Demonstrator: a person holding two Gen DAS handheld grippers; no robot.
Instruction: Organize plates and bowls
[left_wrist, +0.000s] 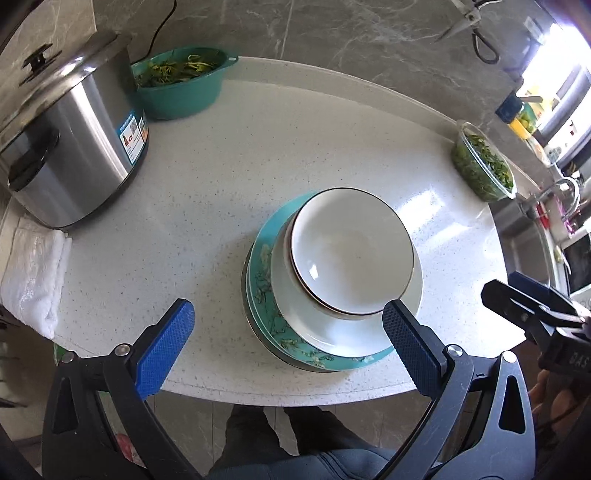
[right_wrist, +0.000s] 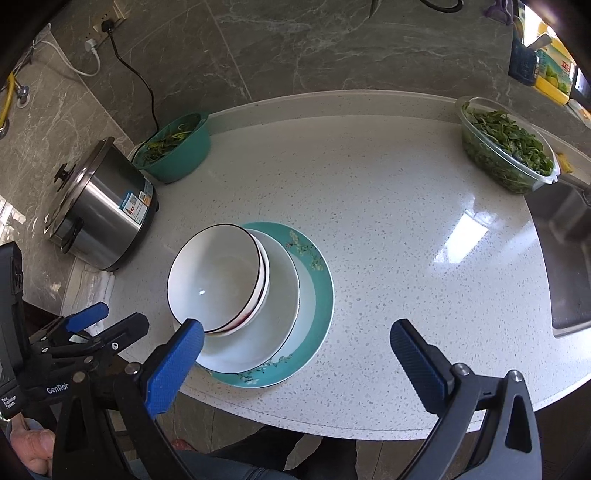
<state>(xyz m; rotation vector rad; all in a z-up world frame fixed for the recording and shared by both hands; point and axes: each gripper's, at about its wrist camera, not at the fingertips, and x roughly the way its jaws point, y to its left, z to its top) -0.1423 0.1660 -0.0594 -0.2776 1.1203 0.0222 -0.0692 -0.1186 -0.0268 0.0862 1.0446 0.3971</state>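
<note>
A: Where is the stack sitting?

B: It is sitting near the front edge of the bench (left_wrist: 207, 192). A teal plate (right_wrist: 317, 295) is lying at the bottom, a white plate (right_wrist: 280, 325) is resting on it, and black-rimmed bowls (left_wrist: 351, 254) are nesting on top (from the right wrist view there are at least two, and the top one is sitting off-centre, toward the cooker side).

A: And the tongs?

B: The left tongs (left_wrist: 288, 328) are gaping wide and holding nothing; one blue pad is showing just in front of the stack's near rim, the other is hanging over bare bench. The right tongs (right_wrist: 295, 341) are also spread wide and empty, the left pad overlapping the bowls' near edge in view (whether it is touching, I cannot tell).

A: What else is standing there?

B: A steel cooker (left_wrist: 74, 147) is standing at the back left with a green basin (left_wrist: 181, 85) of greens just beside it. A clear tub (right_wrist: 506, 144) of leaves is sitting at the far right, well apart from the stack. A white towel (left_wrist: 33, 273) is lying in front of the cooker.
</note>
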